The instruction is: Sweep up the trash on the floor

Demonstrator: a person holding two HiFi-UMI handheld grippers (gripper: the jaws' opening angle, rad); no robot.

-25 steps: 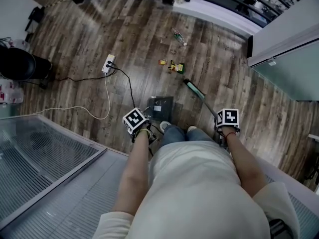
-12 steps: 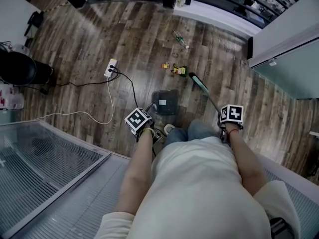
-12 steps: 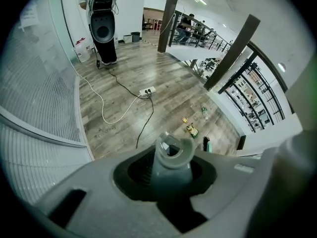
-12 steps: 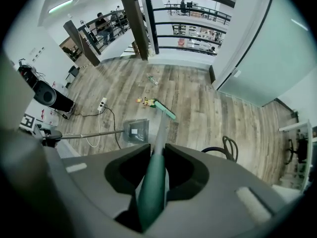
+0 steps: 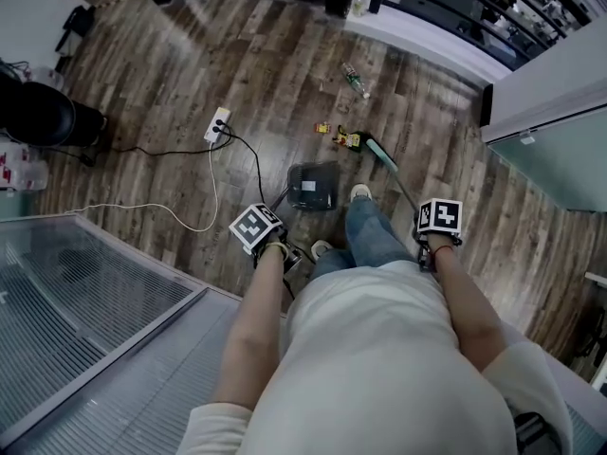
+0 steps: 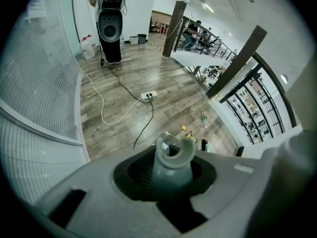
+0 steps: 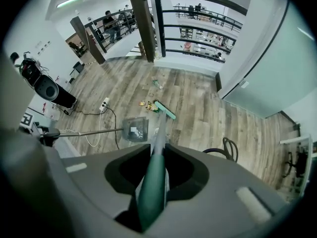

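Approach step: your left tool (image 6: 171, 168) clamps dustpan (image 5: 311, 187), right tool (image 7: 153, 182) clamps broom (image 5: 382, 152); next, sweep trash (image 5: 347, 140) beside broom into dustpan.

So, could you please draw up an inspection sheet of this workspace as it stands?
Surface: wood-plank floor, no spills seen.
Job's things: broom head beside the wrappers; dustpan short of them, nearer the person; plastic bottle lies farther off.
Clutter: nothing seen beyond the trash.
Grippers: left gripper shut on the dustpan's handle; right gripper shut on the broom's handle.
Cables: power strip with a black cable and a white cable trailing over the floor.
Surroundings: ribbed glass partition at the left; railing ahead.
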